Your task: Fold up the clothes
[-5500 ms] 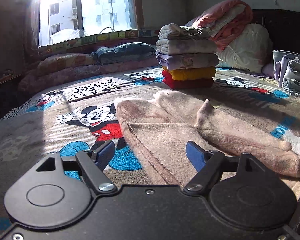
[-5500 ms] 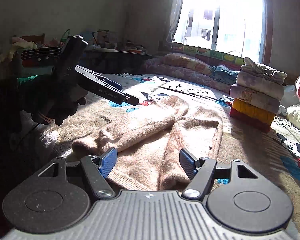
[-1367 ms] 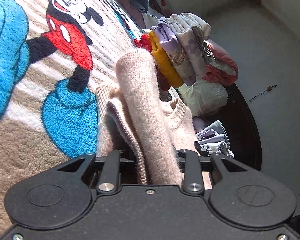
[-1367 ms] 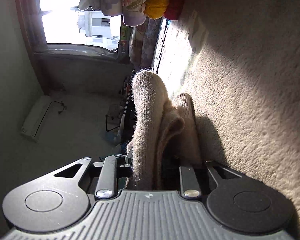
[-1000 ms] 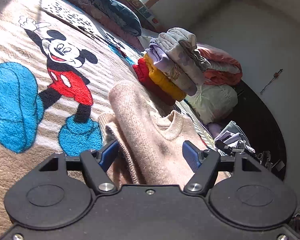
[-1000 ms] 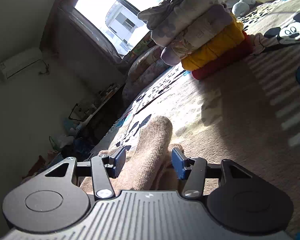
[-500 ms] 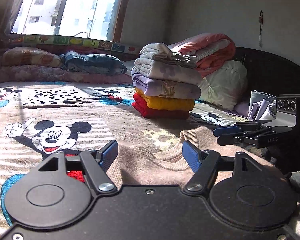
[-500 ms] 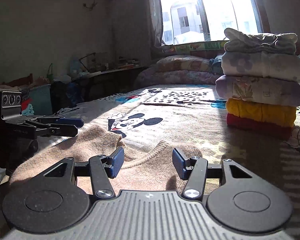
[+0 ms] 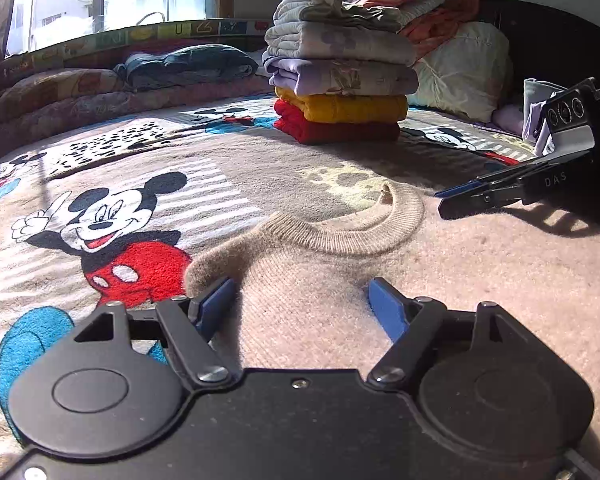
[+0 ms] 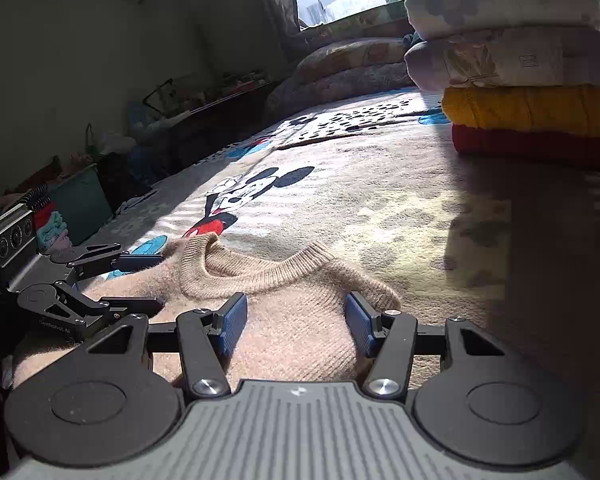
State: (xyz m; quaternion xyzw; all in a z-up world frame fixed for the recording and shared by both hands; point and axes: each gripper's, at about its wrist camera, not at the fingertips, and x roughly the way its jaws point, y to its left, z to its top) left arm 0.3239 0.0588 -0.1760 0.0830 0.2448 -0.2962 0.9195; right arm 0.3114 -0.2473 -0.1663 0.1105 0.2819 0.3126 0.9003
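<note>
A beige sweater [image 9: 440, 280] is laid flat on the bed [image 9: 260, 184], its ribbed collar [image 9: 340, 236] turned toward the stack [image 9: 340, 76] of folded clothes. The left claw [image 9: 302, 304] is spread wide and empty above the collar's left shoulder; the right claw [image 10: 296, 320] is likewise wide and empty at the other shoulder. The sweater runs back from the collar under both claws, so neither is judged nearer; any further fold would be taken along that axis.
</note>
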